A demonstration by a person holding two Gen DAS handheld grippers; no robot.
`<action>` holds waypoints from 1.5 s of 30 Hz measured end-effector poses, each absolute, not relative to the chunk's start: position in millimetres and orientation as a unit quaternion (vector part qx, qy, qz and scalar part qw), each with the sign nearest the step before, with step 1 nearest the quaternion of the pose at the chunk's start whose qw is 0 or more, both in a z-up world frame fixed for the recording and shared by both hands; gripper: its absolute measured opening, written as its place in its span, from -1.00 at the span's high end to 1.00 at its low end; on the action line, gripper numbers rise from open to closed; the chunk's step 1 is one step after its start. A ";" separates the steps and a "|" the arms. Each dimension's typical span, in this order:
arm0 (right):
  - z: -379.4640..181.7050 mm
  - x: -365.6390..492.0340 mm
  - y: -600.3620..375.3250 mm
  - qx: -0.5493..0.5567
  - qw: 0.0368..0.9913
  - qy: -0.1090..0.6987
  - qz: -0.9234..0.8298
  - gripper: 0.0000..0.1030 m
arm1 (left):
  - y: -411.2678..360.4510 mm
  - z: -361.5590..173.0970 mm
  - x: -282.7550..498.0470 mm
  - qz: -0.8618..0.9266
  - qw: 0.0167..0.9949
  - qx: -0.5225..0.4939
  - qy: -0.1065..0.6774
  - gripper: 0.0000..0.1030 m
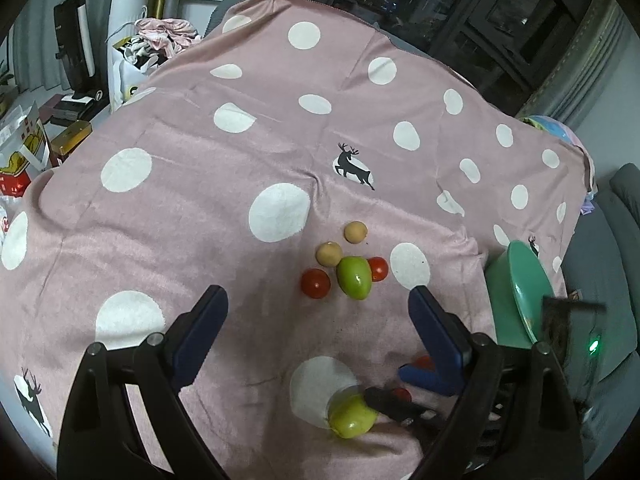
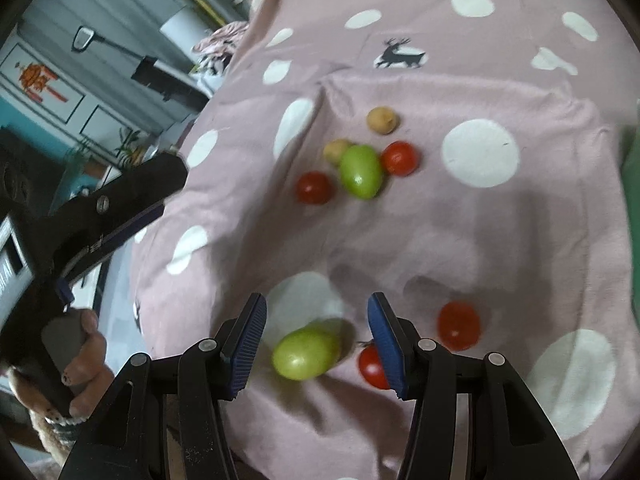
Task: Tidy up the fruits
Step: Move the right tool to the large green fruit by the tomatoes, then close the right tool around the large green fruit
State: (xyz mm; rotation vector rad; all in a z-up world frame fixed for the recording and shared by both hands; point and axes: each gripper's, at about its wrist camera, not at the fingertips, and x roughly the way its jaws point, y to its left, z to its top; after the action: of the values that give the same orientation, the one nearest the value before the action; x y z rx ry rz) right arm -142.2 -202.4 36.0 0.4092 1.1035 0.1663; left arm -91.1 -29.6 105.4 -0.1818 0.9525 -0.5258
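Observation:
Fruits lie on a pink spotted cloth (image 1: 200, 208). A far cluster holds a green mango (image 1: 354, 277) (image 2: 361, 171), two red tomatoes (image 1: 315, 283) (image 1: 378, 268) and two small tan fruits (image 1: 329, 254) (image 1: 355, 232). A second green mango (image 2: 306, 353) (image 1: 352, 417) lies nearer, with two more tomatoes (image 2: 458, 325) (image 2: 372, 366). My left gripper (image 1: 316, 300) is open and empty above the cloth. My right gripper (image 2: 316, 320) is open, low over the near mango, which lies between its fingers.
A green bowl (image 1: 520, 300) stands tilted at the cloth's right edge. Bags, boxes and clothes (image 1: 160, 40) crowd the floor beyond the far left. A grey sofa (image 1: 608, 240) is on the right. The left gripper also shows in the right wrist view (image 2: 132, 196).

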 end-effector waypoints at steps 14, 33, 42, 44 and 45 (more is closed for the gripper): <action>17.4 -144.0 -165.1 0.096 0.814 0.566 0.088 -0.04 | -28.0 103.1 -90.4 -0.248 0.848 -0.085 0.460 -0.78; 18.0 -135.1 -201.8 0.154 0.836 0.526 0.010 0.07 | -30.1 101.8 -90.5 -0.256 0.844 -0.091 0.463 -0.76; 12.5 -132.9 -221.6 0.189 0.825 0.532 -0.005 0.07 | -44.5 89.6 -91.5 -0.258 0.838 -0.068 0.475 -0.74; 12.2 -134.1 -228.2 0.202 0.823 0.531 -0.003 0.07 | -47.0 87.2 -91.7 -0.259 0.837 -0.066 0.478 -0.72; 13.4 -134.9 -231.9 0.209 0.822 0.530 -0.005 0.07 | -48.5 86.1 -92.1 -0.259 0.836 -0.064 0.479 -0.72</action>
State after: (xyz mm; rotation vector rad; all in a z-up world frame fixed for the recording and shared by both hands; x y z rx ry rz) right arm -134.9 -231.9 13.4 0.4440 1.1282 -0.0099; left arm -92.1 -48.5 86.1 -0.1344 1.0140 -0.5479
